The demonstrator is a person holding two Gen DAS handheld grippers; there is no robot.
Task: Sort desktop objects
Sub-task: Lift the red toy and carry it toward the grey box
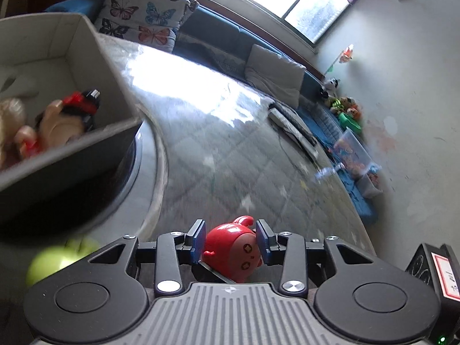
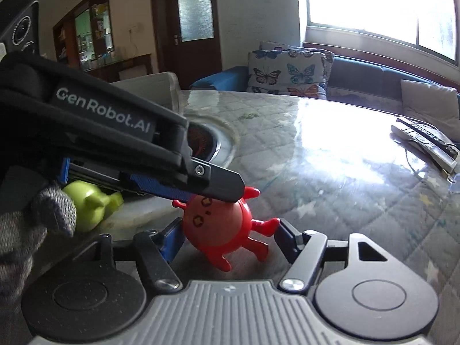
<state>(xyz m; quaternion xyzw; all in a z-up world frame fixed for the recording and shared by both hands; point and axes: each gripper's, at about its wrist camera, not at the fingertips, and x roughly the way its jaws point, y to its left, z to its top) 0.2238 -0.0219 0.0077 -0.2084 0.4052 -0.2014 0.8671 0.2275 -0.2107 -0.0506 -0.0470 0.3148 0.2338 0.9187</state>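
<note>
Red plastic marks the middle of both views: a small round toy figure (image 1: 234, 248) with a drawn face and stubby limbs lies tipped on the quilted, glossy tabletop (image 1: 230, 149). Taking this red toy (image 2: 222, 224) as the landmark, the left gripper (image 1: 231, 243) sits right around it, its two blue-padded fingers (image 1: 198, 240) pressed against either flank, so the toy is clamped between them. In the right wrist view the same gripper comes in from the left side, bearing white lettering, and its dark tip lies on top of the toy's head.

The right gripper (image 2: 227, 237) also straddles the toy from the near side. One of its fingers (image 2: 172, 240) stands just beside the toy's body and the other stands near the outstretched limbs with a gap showing, so these fingers are partly open and hold nothing.

A green toy (image 2: 89, 205) lies just left of the red one, close behind a grey knitted glove (image 2: 34, 230) on the person's hand. Further left and above, a grey fabric bin (image 1: 66, 149) holds a doll-like figure (image 1: 61, 120) with red and black parts. Well beyond the red toy, toward the far right edge of the tabletop, lie remote controls (image 2: 425, 143). Behind everything, butterfly-print cushions (image 2: 287, 72) lean on a blue sofa under a bright window.
</note>
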